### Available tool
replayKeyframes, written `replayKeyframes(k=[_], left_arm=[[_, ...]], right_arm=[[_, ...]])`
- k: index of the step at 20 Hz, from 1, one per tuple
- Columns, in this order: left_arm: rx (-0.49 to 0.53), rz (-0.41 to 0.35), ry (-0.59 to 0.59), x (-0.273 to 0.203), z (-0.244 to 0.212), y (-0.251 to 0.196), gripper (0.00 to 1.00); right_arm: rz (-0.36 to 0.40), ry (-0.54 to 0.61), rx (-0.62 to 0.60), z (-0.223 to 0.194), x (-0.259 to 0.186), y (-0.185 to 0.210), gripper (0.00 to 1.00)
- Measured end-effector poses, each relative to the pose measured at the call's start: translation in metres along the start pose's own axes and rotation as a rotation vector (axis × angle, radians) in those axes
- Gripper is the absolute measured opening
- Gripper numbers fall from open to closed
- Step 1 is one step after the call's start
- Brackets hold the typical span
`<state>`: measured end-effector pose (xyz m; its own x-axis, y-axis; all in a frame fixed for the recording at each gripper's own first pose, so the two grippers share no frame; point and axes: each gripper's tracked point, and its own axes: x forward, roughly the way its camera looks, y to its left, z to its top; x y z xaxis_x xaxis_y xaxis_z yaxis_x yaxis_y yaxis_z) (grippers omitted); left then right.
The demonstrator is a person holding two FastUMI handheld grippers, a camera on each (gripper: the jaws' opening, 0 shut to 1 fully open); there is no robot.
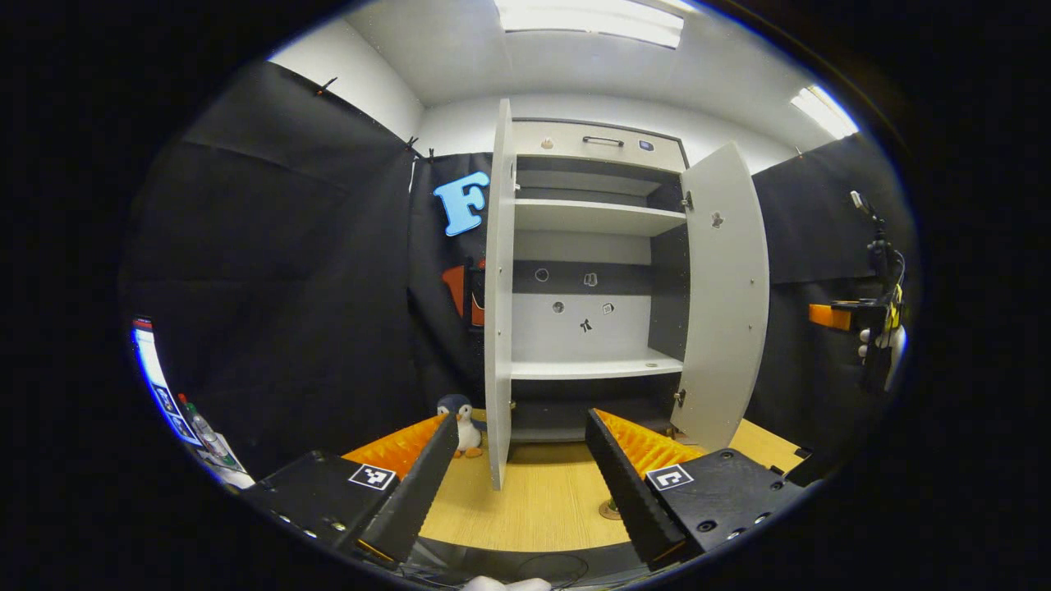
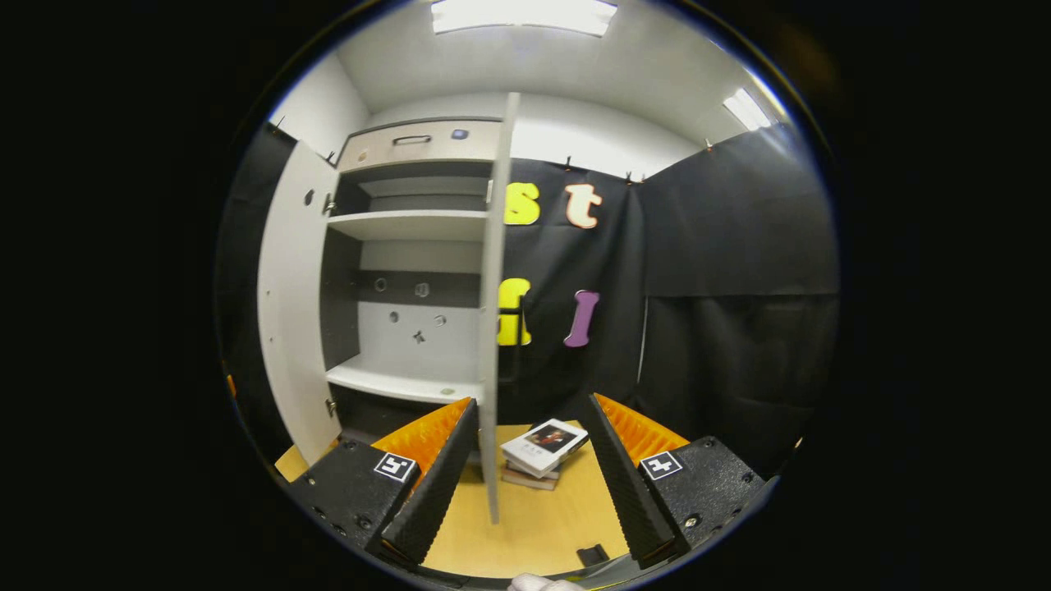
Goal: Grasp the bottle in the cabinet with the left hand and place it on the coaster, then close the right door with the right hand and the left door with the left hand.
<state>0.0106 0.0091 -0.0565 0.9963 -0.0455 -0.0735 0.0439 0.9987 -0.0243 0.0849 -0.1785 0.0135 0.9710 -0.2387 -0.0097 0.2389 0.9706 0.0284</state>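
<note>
While its fingers stand spread with nothing between them, the left tool (image 1: 521, 468) hangs over the counter (image 1: 542, 501), aimed at the cabinet (image 1: 591, 271), whose left door (image 1: 498, 287) and right door (image 1: 727, 295) both stand open. At 11 o'clock from its left finger sits a toy penguin (image 1: 465, 425); a small round thing, perhaps the coaster (image 1: 609, 510), lies by its right finger. At 3 o'clock a hand holds the right tool (image 1: 854, 316). The right tool's (image 2: 530, 468) own view shows it released, the right door (image 2: 493, 312) edge-on between its fingers, and books (image 2: 543, 450) at 12 o'clock. Whether a bottle is there, I cannot tell.
</note>
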Motion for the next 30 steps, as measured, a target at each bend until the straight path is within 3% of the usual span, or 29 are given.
replayKeyframes(k=[7, 11, 15, 18, 23, 24, 25, 27, 30], left_arm=[[0.018, 0.023, 0.007, 0.036, 0.017, -0.045, 0.95], [0.022, 0.051, 0.011, 0.056, 0.024, -0.075, 0.95], [0.012, 0.078, 0.003, 0.073, 0.028, -0.101, 0.95], [0.029, 0.099, 0.0, 0.082, 0.029, -0.119, 0.95], [0.02, 0.116, 0.001, 0.088, 0.028, -0.141, 0.95], [0.02, 0.123, 0.002, 0.09, 0.028, -0.144, 0.9], [0.021, 0.128, 0.001, 0.092, 0.029, -0.146, 0.95], [0.028, 0.138, 0.001, 0.092, 0.03, -0.151, 0.95], [0.041, 0.169, -0.01, 0.088, 0.035, -0.151, 0.95]], right_arm=[[0.03, -0.005, 0.024, 0.019, 0.081, -0.035, 0.82], [0.093, -0.005, 0.059, 0.022, 0.131, -0.041, 0.82], [0.204, 0.016, 0.095, 0.02, 0.17, -0.025, 0.82], [0.302, 0.029, 0.1, 0.017, 0.179, -0.011, 0.82], [0.378, 0.043, 0.071, 0.023, 0.175, 0.007, 0.81], [0.413, 0.05, 0.066, 0.024, 0.174, 0.016, 0.81], [0.448, 0.053, 0.067, 0.023, 0.171, 0.027, 0.81], [0.502, 0.065, 0.074, 0.021, 0.167, 0.048, 0.81], [0.52, 0.064, 0.073, 0.022, 0.164, 0.075, 0.81]])
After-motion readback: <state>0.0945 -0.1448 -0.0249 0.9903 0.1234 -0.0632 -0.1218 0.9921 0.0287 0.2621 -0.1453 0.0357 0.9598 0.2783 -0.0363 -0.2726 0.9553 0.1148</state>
